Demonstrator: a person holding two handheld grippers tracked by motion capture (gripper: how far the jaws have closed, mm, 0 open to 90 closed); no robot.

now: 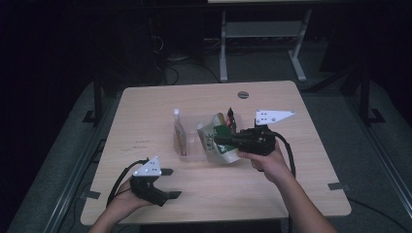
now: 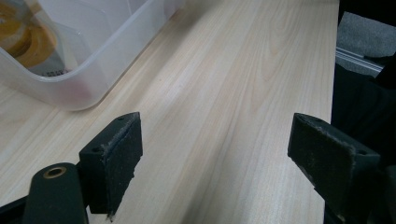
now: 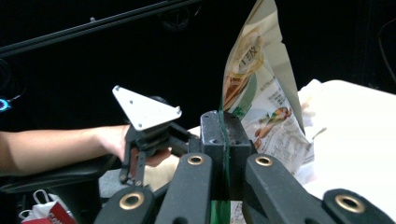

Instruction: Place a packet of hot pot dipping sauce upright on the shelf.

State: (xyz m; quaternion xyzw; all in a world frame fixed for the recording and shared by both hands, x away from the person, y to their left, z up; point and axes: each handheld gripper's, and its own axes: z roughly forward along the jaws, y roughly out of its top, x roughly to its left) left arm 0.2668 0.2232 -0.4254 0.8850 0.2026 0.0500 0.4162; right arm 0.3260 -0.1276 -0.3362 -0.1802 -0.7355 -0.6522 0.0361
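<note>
- The right gripper (image 1: 224, 141) has its jaws clamped tight on the edge of a green and white snack pouch (image 1: 217, 145). In the right gripper view the pouch (image 3: 261, 98) stands up between the pads, so it's pinched by a thin seam, probably so the printed body hangs free.
- The pouch sits just over the right end of a clear plastic bin (image 1: 190, 154) in the middle of the surface (image 1: 145, 111). My guess is it's either going into the bin or coming out.
- 1 bottle with a white cap (image 1: 179, 133) stands upright at the left end of the bin, plus a dark red packet (image 1: 231, 118) poking up behind the pouch.
- The left gripper (image 1: 171, 183) hangs near the front edge, jaws wide apart with nothing between them. It's well clear of the bin (image 2: 93, 60), looks like it's just waiting its turn.
</note>
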